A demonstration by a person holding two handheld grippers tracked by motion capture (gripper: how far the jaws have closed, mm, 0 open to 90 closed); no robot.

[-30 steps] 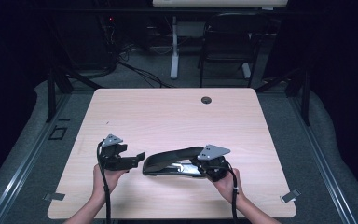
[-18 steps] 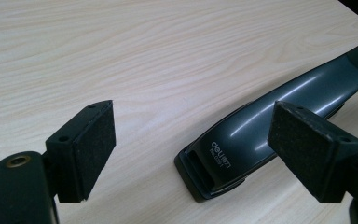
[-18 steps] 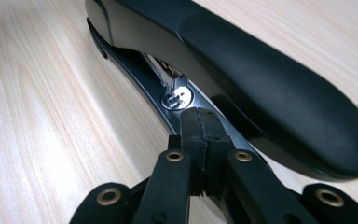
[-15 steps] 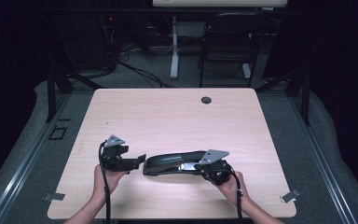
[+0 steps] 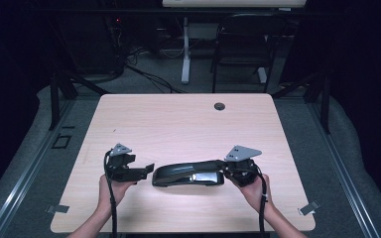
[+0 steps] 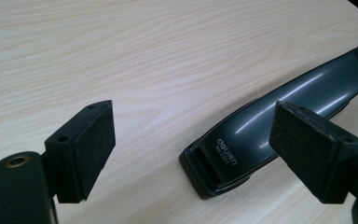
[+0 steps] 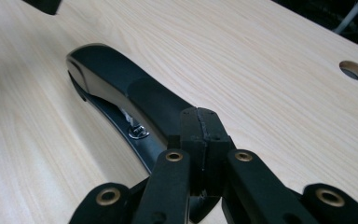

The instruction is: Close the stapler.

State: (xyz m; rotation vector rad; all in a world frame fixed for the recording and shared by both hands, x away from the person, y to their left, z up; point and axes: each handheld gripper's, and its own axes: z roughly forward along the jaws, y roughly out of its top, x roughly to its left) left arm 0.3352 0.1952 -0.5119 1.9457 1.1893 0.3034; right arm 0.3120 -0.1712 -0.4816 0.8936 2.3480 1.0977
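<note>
Stapler (image 5: 188,174) lies flat at table (image 5: 178,119) near edge, between my tongs; right gripper (image 5: 226,171) closed at its rear end, pressing to steady it; left gripper (image 5: 148,170) spread wide, front end just ahead, ready to clamp

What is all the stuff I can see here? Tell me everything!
stapler: one, glossy black, near edge of the table, between the two grippers, its right end lifted
table: one, light wood, middle of the room
cable hole: one, dark, far side of the table
chair: one, black, on the floor behind the table
cables: several, black, on the floor behind the table
left gripper: one, black, jaws open, just left of the stapler's front end
right gripper: one, black, jaws shut at the stapler's rear end
hands: two, one holding each gripper, at the near edge
</note>
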